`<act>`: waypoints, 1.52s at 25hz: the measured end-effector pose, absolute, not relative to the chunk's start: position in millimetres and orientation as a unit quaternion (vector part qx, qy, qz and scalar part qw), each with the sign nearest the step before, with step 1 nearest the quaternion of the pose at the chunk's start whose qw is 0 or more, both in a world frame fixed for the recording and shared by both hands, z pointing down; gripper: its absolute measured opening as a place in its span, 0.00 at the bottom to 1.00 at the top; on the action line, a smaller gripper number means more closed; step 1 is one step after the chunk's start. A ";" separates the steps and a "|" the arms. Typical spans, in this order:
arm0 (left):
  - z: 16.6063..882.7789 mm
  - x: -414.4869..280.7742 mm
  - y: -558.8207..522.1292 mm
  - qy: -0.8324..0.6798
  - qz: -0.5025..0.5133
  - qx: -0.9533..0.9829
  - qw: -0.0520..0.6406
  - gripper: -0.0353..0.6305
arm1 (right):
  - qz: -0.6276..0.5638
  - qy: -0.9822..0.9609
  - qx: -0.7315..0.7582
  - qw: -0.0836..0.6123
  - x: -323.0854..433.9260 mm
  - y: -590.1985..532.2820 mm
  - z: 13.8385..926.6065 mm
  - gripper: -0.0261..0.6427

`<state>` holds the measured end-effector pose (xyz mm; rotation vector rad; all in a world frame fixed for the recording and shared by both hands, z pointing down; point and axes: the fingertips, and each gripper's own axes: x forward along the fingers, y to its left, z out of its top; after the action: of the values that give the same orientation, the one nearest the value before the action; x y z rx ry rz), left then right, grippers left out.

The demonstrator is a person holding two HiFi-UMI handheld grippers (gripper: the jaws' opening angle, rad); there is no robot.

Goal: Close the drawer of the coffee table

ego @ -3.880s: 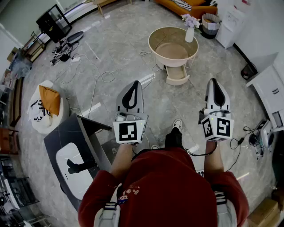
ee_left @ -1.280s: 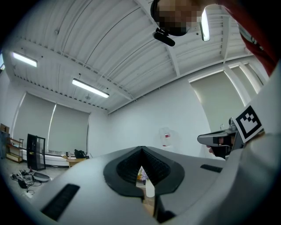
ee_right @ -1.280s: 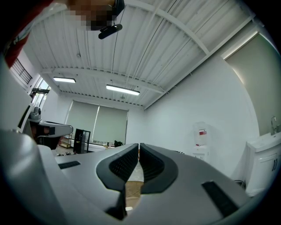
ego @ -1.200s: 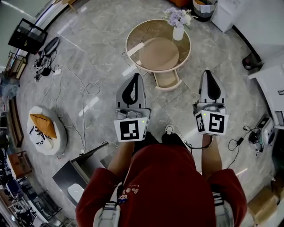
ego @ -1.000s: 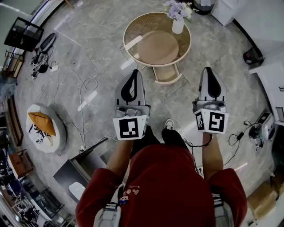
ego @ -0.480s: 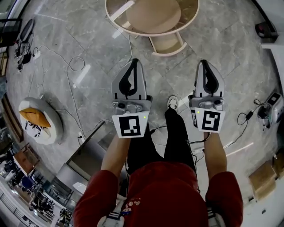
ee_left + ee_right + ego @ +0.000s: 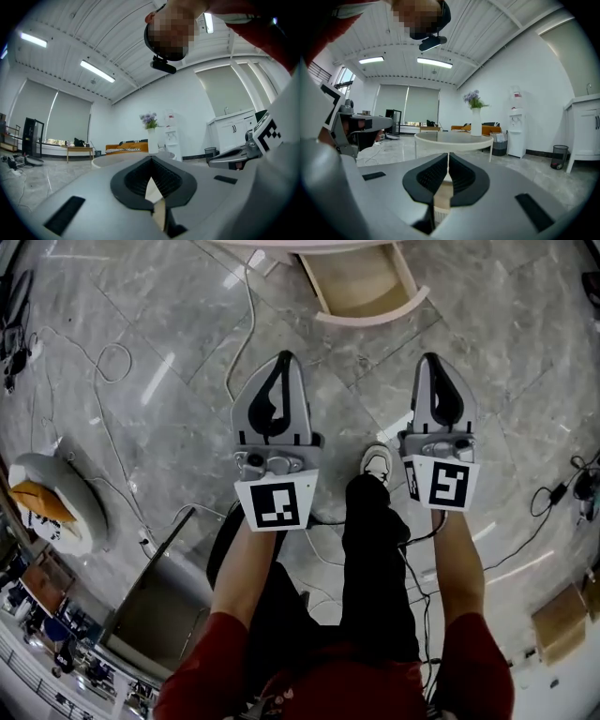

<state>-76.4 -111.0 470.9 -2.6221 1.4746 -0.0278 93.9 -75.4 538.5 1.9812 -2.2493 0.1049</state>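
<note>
The coffee table's pale wooden drawer (image 7: 361, 287) stands pulled out at the top of the head view, with its curved front facing me. The round table (image 7: 453, 138) shows level ahead in the right gripper view, with a vase of flowers (image 7: 475, 112) on it. My left gripper (image 7: 284, 356) is shut and empty, short of the drawer and to its left. My right gripper (image 7: 433, 358) is shut and empty too, short of the drawer and a little to its right. In the left gripper view the left gripper (image 7: 151, 160) points level at the table's edge (image 7: 105, 160).
White cables (image 7: 103, 367) lie on the marble floor at the left. A white beanbag with an orange cushion (image 7: 42, 507) and a dark stand (image 7: 155, 606) sit lower left. A black cable (image 7: 553, 507) and a cardboard box (image 7: 562, 620) are at the right. A water dispenser (image 7: 516, 129) and white cabinet (image 7: 587, 131) stand beyond.
Both grippers and the head camera have sunk towards the floor and moved nearer the table. The table top has slid out of the head view's top; only the drawer stays in view. Both jaws remain shut.
</note>
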 end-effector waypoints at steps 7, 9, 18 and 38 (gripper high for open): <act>639.8 -73.7 -116.0 0.498 0.005 -0.864 0.072 0.07 | 0.020 -0.747 0.662 0.054 102.3 -95.2 696.5 0.08; 679.3 -71.6 -119.3 0.498 0.008 -0.863 0.080 0.07 | 0.017 -0.748 0.662 0.049 104.0 -101.0 734.8 0.08; 812.2 -70.6 -125.8 0.519 0.004 -0.852 0.072 0.07 | 0.012 -0.751 0.658 0.040 106.7 -106.4 854.9 0.08; 851.6 -61.8 -121.6 0.519 -0.025 -0.853 0.045 0.07 | 0.070 -0.763 0.639 0.072 98.7 -128.6 911.4 0.43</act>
<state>-61.8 -121.6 851.6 -2.6050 1.5857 -0.0779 98.7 -128.6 911.4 1.9193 -2.2938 0.2093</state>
